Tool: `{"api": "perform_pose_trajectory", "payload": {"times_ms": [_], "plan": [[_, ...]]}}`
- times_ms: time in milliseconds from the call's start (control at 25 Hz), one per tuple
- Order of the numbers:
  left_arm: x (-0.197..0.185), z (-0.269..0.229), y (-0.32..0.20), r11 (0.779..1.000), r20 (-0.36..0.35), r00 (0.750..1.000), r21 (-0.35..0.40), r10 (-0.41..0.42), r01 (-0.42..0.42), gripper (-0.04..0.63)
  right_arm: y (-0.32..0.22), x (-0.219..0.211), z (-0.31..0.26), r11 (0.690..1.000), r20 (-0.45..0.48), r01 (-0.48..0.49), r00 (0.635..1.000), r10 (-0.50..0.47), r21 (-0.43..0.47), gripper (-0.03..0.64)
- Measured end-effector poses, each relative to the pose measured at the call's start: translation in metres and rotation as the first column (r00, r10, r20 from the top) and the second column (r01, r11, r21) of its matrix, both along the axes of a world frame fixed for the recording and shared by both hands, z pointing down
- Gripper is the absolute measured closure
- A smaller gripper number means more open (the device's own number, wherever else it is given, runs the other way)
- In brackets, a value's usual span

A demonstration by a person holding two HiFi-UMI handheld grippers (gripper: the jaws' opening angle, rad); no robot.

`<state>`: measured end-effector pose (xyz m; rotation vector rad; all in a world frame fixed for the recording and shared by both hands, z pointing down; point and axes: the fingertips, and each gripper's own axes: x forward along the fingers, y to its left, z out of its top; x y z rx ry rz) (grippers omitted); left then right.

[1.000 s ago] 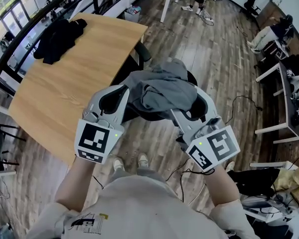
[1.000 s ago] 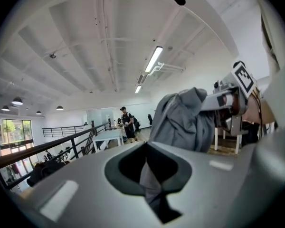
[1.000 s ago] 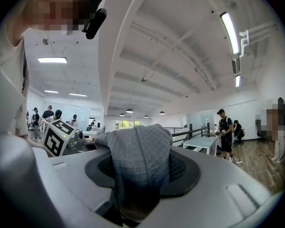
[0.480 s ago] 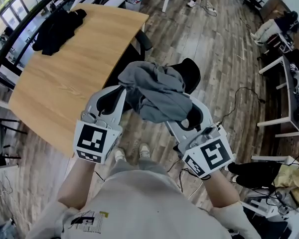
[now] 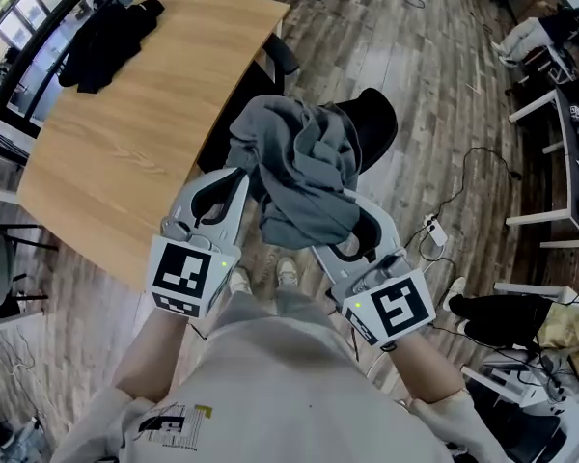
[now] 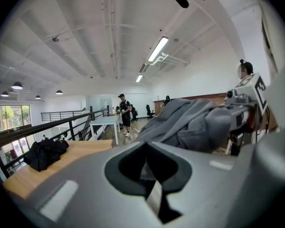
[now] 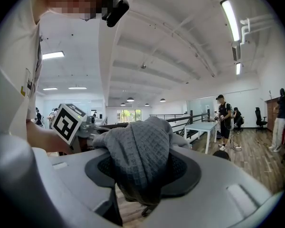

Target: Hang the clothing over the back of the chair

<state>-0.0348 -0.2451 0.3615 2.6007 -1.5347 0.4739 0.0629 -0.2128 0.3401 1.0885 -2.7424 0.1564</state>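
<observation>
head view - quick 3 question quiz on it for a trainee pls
1. True or false: the grey garment already hangs over the back of the chair.
2. What lies on the wooden table? A: black clothing; B: a laptop; C: a mug.
3. Fill in: the garment is gripped by the left gripper, the right gripper, or both: ___.
Key: 1 false, it is held bunched up above the chair. 2 A. 3 both.
</observation>
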Motion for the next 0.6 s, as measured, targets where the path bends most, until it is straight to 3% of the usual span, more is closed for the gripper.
{"api": "perform_pose_trajectory", "payload": {"times_ms": [200,600], "plan": [[0.005,0.008,0.012,0.999,-0.052,0.998,0.031,0.043,-0.042,0.594,0.010,0.000,0.025,0.997,0.023,-0.017,1.000,0.019,-0.072,0.388],[-0.002,0.053,0.034,0.997,-0.064,0.996,-0.035,0.064,-0.066,0.593,0.025,-0.001,0.070,0.988,0.005,-0.061,0.998,0.062,-0.143,0.377]]}}
